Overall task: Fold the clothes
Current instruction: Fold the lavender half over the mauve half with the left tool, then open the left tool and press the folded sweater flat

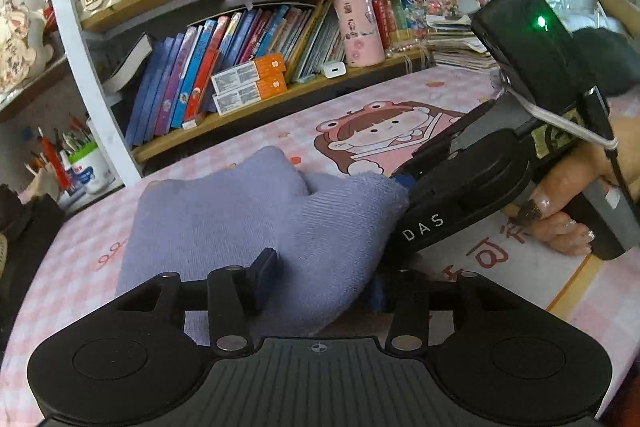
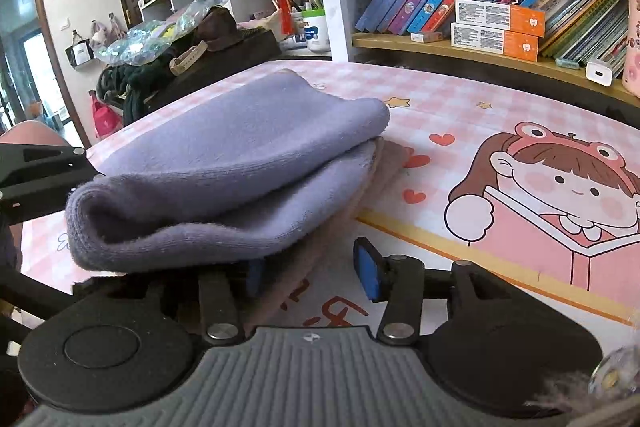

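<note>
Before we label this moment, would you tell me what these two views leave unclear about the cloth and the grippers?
- Left wrist view: the left gripper has its right finger buried under the purple cloth, so whether it pinches is unclear.
- Left wrist view: the right gripper's tips vanish into the cloth edge.
- Right wrist view: a brownish layer shows beneath the purple cloth; whether it is lining or another garment is hidden.
- The garment type is unreadable, bunched.

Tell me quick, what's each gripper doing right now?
Left gripper: open, fingers apart around a fold of the purple cloth.
Right gripper: open, one finger under the cloth's edge, gripping nothing.
</note>
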